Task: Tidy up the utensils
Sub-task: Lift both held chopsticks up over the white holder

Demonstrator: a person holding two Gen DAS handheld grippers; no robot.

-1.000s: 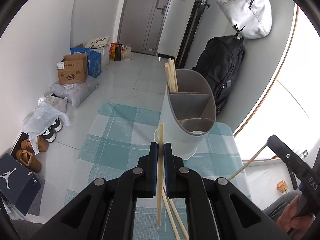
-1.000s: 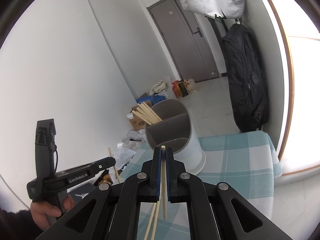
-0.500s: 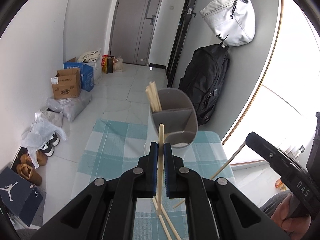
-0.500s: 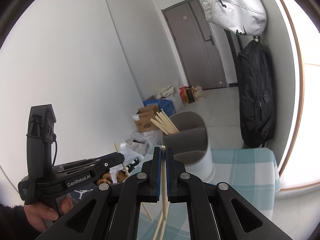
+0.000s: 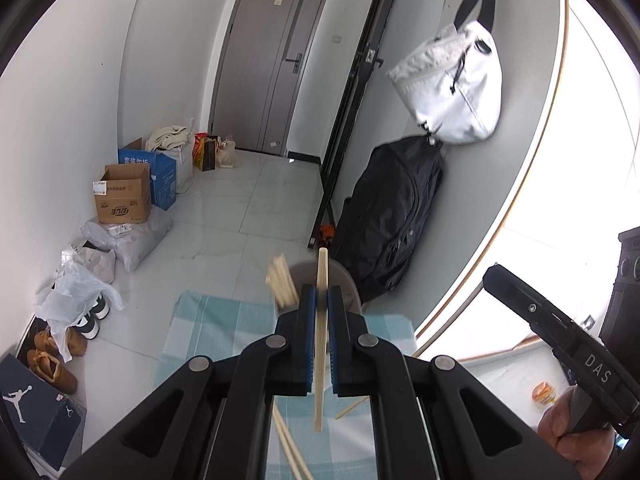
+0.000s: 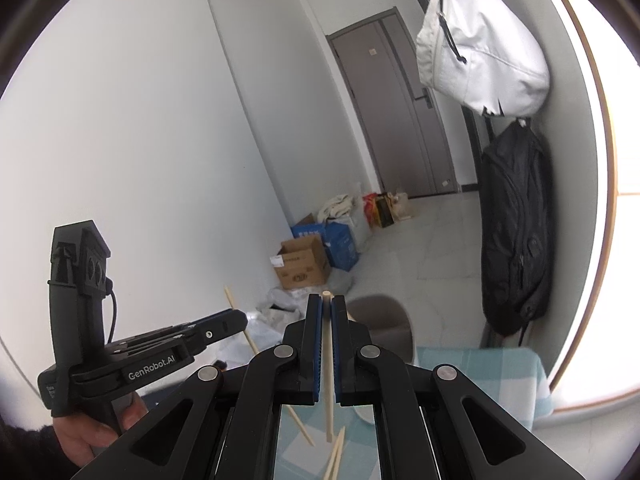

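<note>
A pale wooden chopstick stands nearly upright, pinched between the left gripper's blue pads above the checked cloth. The right gripper pinches another chopstick likewise. The grey holder beyond holds more.

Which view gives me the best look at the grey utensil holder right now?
The right wrist view: the grey utensil holder shows its rounded wall and rim, only partly cut off by the right gripper. In the left wrist view the holder is mostly hidden behind the left gripper; only a sliver of rim shows.
</note>
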